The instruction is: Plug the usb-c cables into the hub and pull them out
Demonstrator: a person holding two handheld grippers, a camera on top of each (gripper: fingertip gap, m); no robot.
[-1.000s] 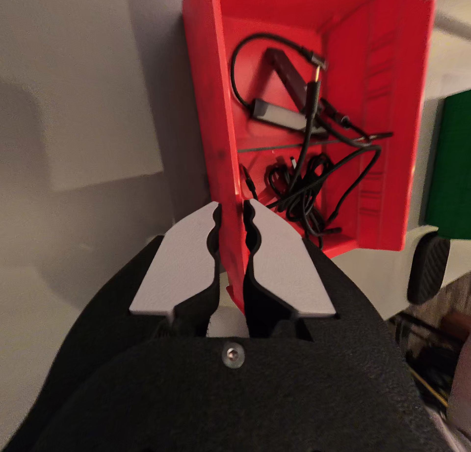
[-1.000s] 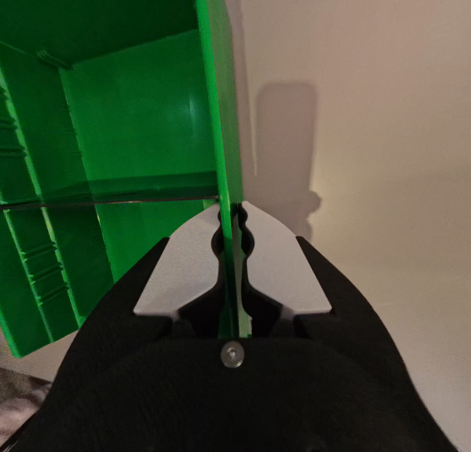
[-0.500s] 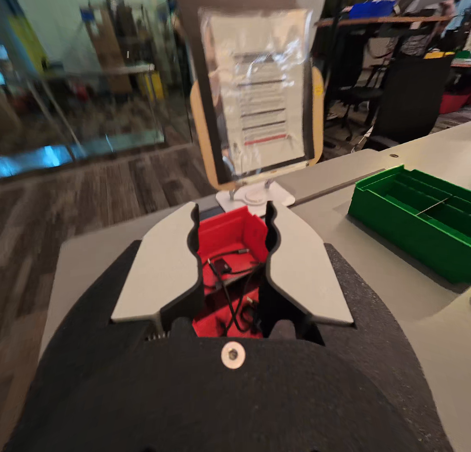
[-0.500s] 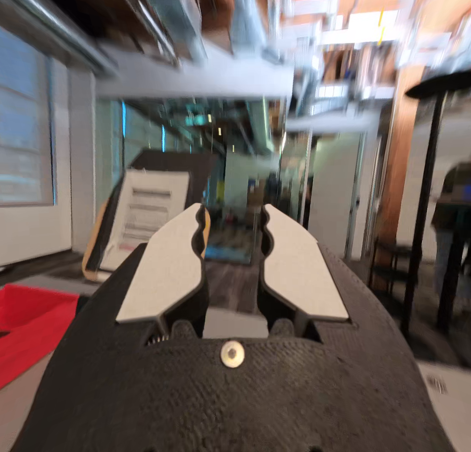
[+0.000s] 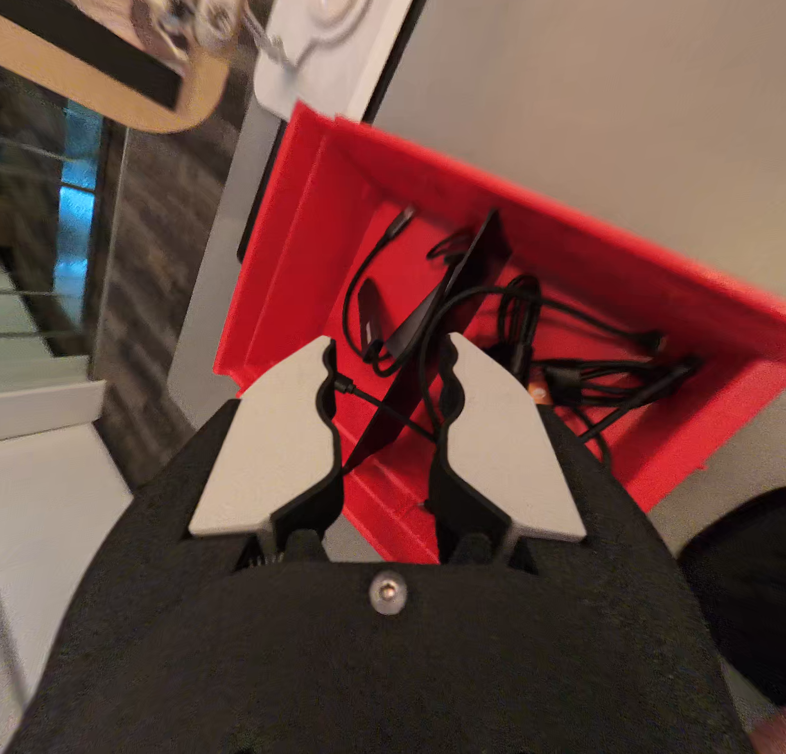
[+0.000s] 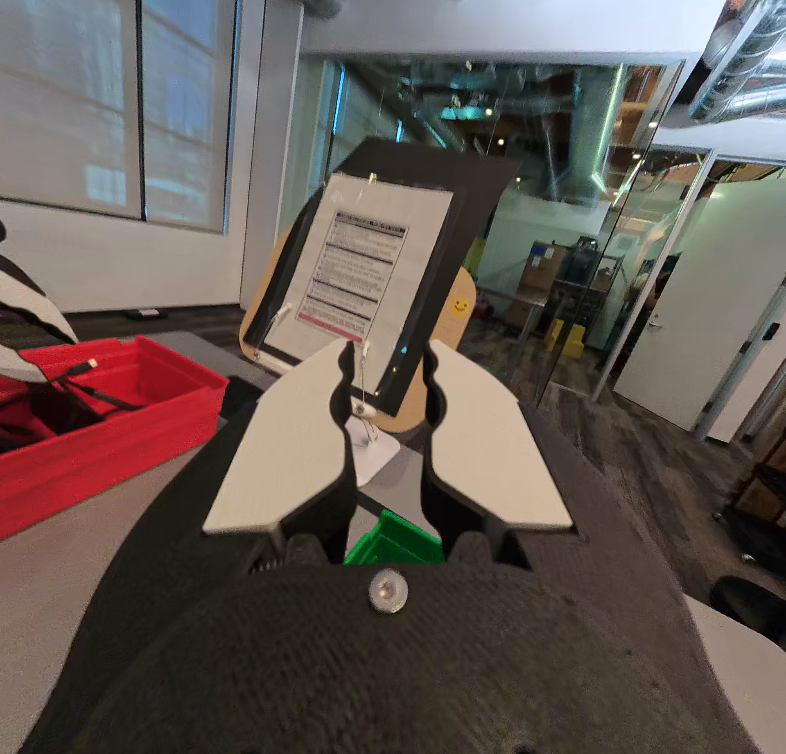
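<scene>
Two claws show, each with its jaws spread and nothing between them. The left claw (image 5: 389, 350) hangs over a red bin (image 5: 293, 240) that sits on a pale table (image 5: 595, 74). Straight ahead of its fingertips, inside the bin, lies a tangle of black cables (image 5: 523, 321), with one plug end (image 5: 402, 216) pointing toward the bin's far corner. Just beyond the left finger (image 5: 272, 435) lies a small dark hub (image 5: 370, 312) with a cable looping from it. A thin dark divider (image 5: 429, 338) crosses the bin at a slant and runs down into the gap between the fingers; whether it touches either one I cannot tell. More cable ends trail off to the right of the claw, toward the bin's right wall.

The right claw (image 6: 388, 361) is held level above the table, pointing out into the room. Directly ahead of it stands a page holder on a white base (image 6: 374, 452), bearing a printed sheet (image 6: 361, 274) in a dark frame. Below and between its fingers a corner of a green bin (image 6: 395, 538) shows. Off to its left sits the red bin (image 6: 106, 431), with cables and one silver-tipped plug (image 6: 87, 364) rising above the rim. Part of the other claw (image 6: 25, 308) shows at the far left edge, above that bin.
</scene>
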